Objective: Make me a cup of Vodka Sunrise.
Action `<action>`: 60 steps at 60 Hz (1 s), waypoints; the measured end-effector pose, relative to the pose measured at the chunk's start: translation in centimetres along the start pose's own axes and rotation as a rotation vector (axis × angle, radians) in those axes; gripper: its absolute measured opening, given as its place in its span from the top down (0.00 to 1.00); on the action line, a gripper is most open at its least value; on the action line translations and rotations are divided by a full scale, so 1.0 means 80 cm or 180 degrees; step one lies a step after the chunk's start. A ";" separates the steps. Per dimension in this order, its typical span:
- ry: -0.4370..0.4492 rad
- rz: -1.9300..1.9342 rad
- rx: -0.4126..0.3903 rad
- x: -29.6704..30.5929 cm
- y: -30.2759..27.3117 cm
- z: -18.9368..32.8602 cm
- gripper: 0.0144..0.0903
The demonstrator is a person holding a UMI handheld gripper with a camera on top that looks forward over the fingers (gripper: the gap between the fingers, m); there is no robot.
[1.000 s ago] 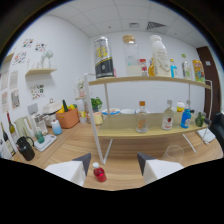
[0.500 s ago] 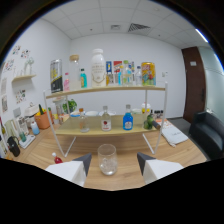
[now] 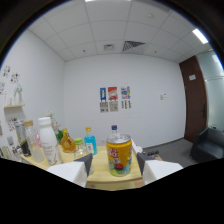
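Observation:
A yellow and orange drink can (image 3: 119,155) stands upright on a light wooden shelf top (image 3: 100,172). It stands between the tips of my gripper (image 3: 115,161), with a gap at each side. The white fingers (image 3: 75,171) are open and touch nothing. Left of the can stands a row of bottles: a white bottle (image 3: 47,141), an amber bottle (image 3: 67,141), a blue bottle (image 3: 90,141) and a small clear jar (image 3: 79,148). A blue-capped bottle (image 3: 114,130) shows just behind the can.
Further left are a clear bottle (image 3: 30,145) and a dark bottle (image 3: 20,142). Posters (image 3: 114,99) hang on the white wall beyond. A dark door (image 3: 192,102) and a dark chair (image 3: 209,142) lie off to the right.
The view has risen and swung right along the shelf. Half a second ago a glass on the table stood between the fingers; now the can on the shelf top does.

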State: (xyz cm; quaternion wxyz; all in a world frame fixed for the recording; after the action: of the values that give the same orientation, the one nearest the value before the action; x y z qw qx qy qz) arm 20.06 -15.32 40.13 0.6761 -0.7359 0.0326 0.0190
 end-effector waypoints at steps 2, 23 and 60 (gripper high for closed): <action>0.0021 0.0000 -0.0048 0.005 0.003 0.014 0.11; -0.0071 -0.0120 -0.0218 0.015 0.025 0.068 0.49; -0.0074 0.0116 -0.0371 -0.024 0.124 -0.086 0.52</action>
State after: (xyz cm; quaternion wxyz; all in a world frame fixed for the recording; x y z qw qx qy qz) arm 17.31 -22.96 30.98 0.6320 -0.7730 0.0370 0.0418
